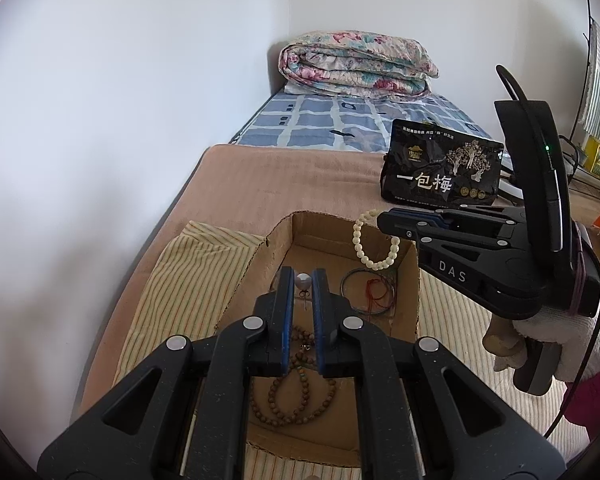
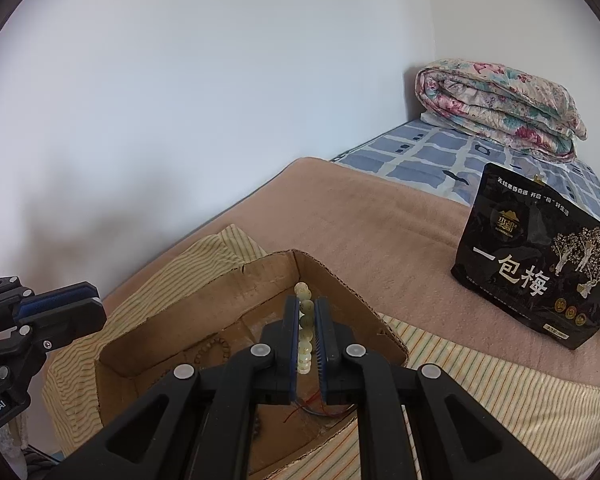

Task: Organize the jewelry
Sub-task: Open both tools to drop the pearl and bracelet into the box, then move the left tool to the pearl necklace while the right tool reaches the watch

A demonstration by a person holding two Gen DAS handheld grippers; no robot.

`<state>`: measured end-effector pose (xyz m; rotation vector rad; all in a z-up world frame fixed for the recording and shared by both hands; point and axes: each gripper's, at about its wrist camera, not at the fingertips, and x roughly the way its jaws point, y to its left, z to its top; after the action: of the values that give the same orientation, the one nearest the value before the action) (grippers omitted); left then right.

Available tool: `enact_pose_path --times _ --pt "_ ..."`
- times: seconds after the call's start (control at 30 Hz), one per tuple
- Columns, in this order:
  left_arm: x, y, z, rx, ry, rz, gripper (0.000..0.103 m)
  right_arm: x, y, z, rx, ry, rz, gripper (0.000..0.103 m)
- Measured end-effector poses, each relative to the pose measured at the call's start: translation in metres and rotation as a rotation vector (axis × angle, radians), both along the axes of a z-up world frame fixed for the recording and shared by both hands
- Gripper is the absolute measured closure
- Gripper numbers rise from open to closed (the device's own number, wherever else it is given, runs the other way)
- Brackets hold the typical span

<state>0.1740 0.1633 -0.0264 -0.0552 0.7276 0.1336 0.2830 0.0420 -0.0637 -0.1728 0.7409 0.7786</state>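
An open cardboard box [image 1: 408, 280] lies on a striped cloth on the bed. My left gripper [image 1: 303, 280] is shut on a pearl stud earring [image 1: 303, 282] and holds it above the box. A brown bead necklace [image 1: 296, 392] lies on the box floor, with a thin bangle and red string [image 1: 368, 292] further in. My right gripper [image 2: 306, 312] is shut on a cream bead bracelet [image 2: 305, 328] that hangs over the box's far right corner; the bracelet also shows in the left wrist view [image 1: 374, 246]. The box shows in the right wrist view [image 2: 180, 308].
A black snack pouch [image 1: 440, 164] stands on the brown blanket [image 1: 292, 180] behind the box. A folded floral quilt [image 1: 356, 64] lies at the bed's far end by the white wall. A drying rack [image 1: 596, 92] stands at far right.
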Motion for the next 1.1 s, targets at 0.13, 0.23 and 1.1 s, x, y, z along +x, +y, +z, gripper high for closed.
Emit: enact_pose_path --times 0.13,0.23,1.1 --pt "0.000 0.001 0.000 0.006 -0.003 0.003 0.096 -0.001 0.003 -0.002 0.002 0.007 0.015 0.097" --pt "0.002 0.002 -0.003 0.002 0.008 0.011 0.091 -0.003 0.003 -0.001 0.003 0.003 0.012 0.073" --pt "-0.009 -0.008 0.010 0.021 -0.043 0.012 0.050 -0.009 -0.021 0.028 -0.016 -0.105 -0.110 0.002"
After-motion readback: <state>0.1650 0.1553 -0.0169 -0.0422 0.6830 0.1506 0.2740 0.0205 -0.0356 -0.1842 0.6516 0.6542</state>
